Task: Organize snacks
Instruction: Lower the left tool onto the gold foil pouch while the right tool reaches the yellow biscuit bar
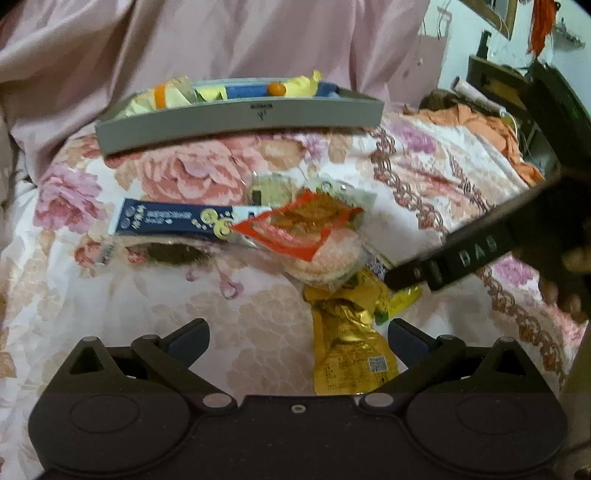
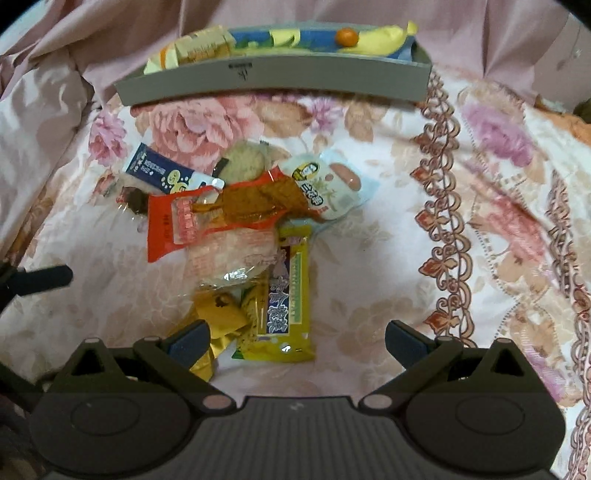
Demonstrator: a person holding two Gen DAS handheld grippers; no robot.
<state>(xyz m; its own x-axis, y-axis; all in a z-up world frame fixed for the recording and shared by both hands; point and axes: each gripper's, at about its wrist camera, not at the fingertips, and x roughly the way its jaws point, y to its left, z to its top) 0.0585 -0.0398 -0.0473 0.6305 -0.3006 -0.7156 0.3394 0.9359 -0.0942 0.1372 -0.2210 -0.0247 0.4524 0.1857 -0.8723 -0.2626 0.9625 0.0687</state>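
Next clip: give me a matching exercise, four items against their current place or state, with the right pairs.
Items
1. small orange ball
2. red plastic snack packet
3. yellow-green wrapped bar
4. left gripper

Places or states
A. on top of the loose pile
B. open, holding nothing
C. inside the grey tray
D. flat on the floral bedspread, nearest the right gripper

Pairs: 1-C, 2-A, 3-D, 4-B

Both wrist cameras look down and forward, close over a floral bedspread [image 1: 110, 295]. Each faces the same snack pile [image 2: 251, 236] and grey tray [image 1: 240, 122], the left camera from further left.
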